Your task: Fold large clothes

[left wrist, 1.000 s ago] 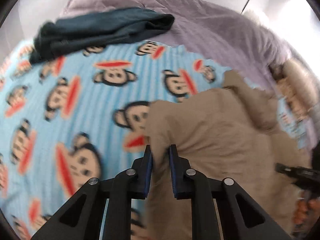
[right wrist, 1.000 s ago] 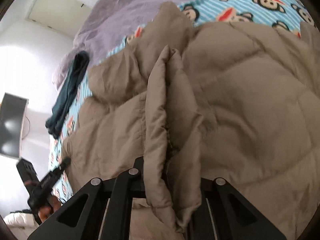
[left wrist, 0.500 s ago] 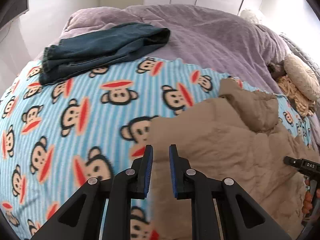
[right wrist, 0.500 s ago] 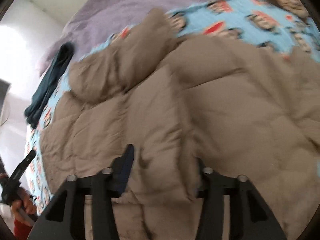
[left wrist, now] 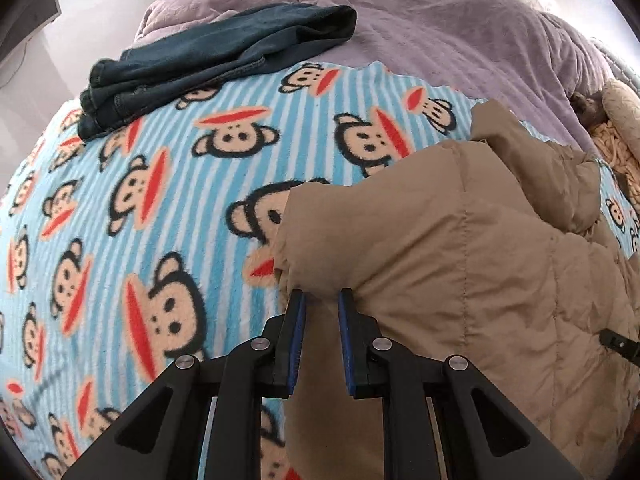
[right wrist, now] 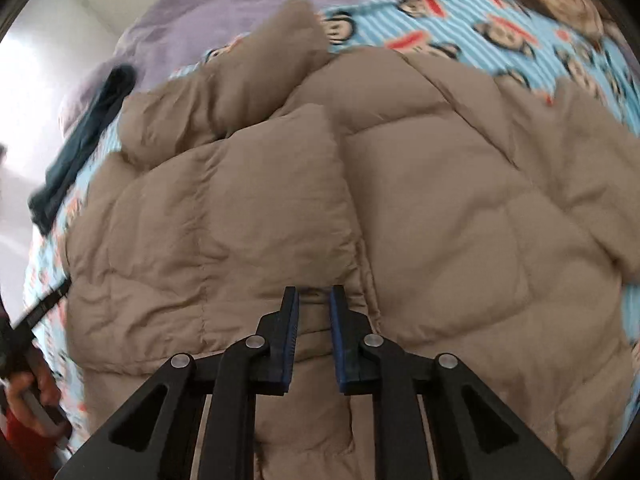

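Note:
A tan quilted puffer jacket (left wrist: 460, 260) lies spread on the monkey-print blanket (left wrist: 140, 200). My left gripper (left wrist: 322, 300) is shut on the jacket's left edge, and tan fabric fills the narrow gap between its blue pads. In the right wrist view the jacket (right wrist: 440, 200) fills most of the frame. My right gripper (right wrist: 314, 292) points down onto its front panel near the centre seam. Its jaws are closing, with jacket fabric between them. The left gripper's black finger (right wrist: 44, 304) and the person's hand (right wrist: 28, 388) show at that view's left edge.
Folded dark blue jeans (left wrist: 208, 52) lie at the blanket's far edge. A purple duvet (left wrist: 460, 32) covers the far part of the bed. Beige cushions (left wrist: 620, 120) sit at the right. The blanket left of the jacket is bare of clothes.
My right gripper let go of the raised fold, opened wide, then narrowed again over the flattened jacket. My left gripper kept its pinch on the edge while its view shifted slightly.

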`<state>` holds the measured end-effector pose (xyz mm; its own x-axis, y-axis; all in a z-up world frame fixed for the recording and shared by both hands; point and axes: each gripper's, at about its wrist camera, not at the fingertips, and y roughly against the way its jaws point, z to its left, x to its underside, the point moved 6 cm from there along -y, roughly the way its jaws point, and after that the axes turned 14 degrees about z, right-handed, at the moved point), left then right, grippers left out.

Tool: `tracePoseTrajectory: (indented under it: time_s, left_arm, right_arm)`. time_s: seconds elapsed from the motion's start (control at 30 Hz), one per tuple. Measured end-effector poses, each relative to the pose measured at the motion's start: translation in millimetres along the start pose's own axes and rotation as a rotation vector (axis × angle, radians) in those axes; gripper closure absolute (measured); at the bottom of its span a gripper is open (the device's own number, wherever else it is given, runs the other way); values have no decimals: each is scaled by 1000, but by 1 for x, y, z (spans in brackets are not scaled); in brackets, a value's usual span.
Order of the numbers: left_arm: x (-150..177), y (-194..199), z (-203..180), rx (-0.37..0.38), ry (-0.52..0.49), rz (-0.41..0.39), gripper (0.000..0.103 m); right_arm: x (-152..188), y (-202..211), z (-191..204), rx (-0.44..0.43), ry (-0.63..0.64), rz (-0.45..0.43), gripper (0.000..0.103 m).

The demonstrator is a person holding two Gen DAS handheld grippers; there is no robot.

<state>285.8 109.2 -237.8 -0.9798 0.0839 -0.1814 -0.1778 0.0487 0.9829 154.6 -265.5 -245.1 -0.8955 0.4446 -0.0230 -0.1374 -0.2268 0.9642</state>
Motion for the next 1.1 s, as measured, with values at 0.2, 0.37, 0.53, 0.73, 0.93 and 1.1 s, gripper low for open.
tracePoseTrajectory:
  time_s: [0.2,0.37,0.53,0.73,0.93,1.1]
  left_arm:
    - [24,20,-18,-27,-22,52,84]
    - [52,41,-50,-38,-29,28,1]
    - [77,49,-95,-4,-95,78,1]
    - [108,59,-150,-5,-192,108,1]
    - [127,63,-202,16,-247,141,1]
    - [132,61,-237,25,-260,161,1]
  right_arm:
    - [9,24,-22,-82,-38,17,71]
    - [38,42,-46,-131,-98,26,48]
    - [62,51,-69,-163,-152,40,36]
    - [81,73,-106,-207,-201,7,23]
    - [92,91,-154,-262,-290,-37,9]
    - [97,101,-195,-302,-375,-93,0]
